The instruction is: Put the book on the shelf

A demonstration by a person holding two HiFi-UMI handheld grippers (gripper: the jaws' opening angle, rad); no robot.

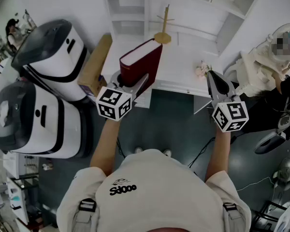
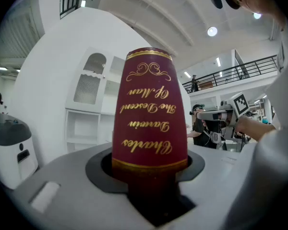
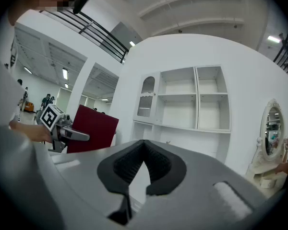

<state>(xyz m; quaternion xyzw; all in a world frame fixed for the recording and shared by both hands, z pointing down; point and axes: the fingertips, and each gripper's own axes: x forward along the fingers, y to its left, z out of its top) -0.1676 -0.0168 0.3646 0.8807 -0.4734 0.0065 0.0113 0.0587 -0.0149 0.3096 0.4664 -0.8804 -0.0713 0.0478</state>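
Observation:
A dark red hardback book (image 1: 144,62) with gold lettering on its spine (image 2: 149,114) is held upright in the air in front of the white desk (image 1: 183,69). My left gripper (image 1: 137,82) is shut on its lower end, and the jaws (image 2: 149,174) clamp the spine's foot. The white shelf unit (image 1: 130,11) with open compartments stands beyond the desk and shows too in the right gripper view (image 3: 192,99). My right gripper (image 1: 211,76) hovers off to the right, shut and empty (image 3: 144,145). That view also shows the book (image 3: 93,128) at its left.
Two large white-and-grey machines (image 1: 50,54) (image 1: 31,120) stand at the left, with a cardboard box (image 1: 94,64) leaning beside them. A small wooden stand (image 1: 163,32) sits on the desk. A person (image 1: 266,71) sits at the right near an ornate white mirror (image 3: 272,128).

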